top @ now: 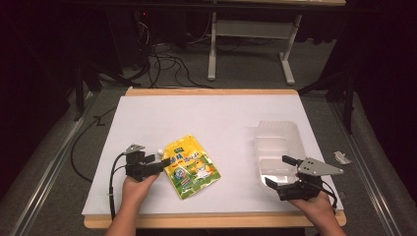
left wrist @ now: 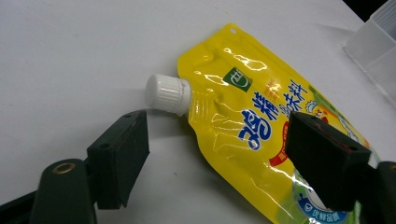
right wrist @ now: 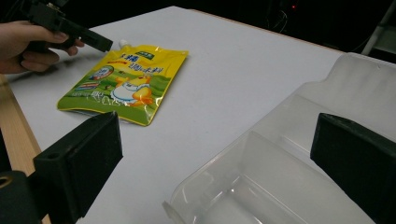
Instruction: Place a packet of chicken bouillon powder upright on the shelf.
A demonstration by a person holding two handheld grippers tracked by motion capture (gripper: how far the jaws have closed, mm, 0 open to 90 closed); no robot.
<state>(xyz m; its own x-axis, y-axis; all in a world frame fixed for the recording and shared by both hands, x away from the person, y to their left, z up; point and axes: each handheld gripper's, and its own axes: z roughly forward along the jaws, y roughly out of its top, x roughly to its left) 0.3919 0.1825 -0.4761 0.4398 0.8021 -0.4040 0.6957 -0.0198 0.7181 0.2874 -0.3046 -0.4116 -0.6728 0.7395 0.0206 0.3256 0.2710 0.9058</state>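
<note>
A yellow spouted pouch (top: 192, 167) with a white screw cap (left wrist: 163, 93) lies flat on the white table cover, left of centre. My left gripper (top: 160, 161) sits low at the pouch's cap end. Its jaws are open, one beside the cap and one over the printed face of the pouch (left wrist: 243, 116), and neither pad presses on it. My right gripper (top: 279, 171) is open at the near end of a clear plastic tray (top: 278, 142). Its jaws straddle the near corner of the tray (right wrist: 280, 154) without gripping it. From there the pouch (right wrist: 126, 84) lies at the far left.
The white cover (top: 206, 118) overlays a wooden table whose edge (top: 211, 220) runs along the front. A small crumpled scrap (top: 341, 157) lies off the table's right side. Cables (top: 162, 64) and a white stand's legs (top: 287, 69) are on the floor behind.
</note>
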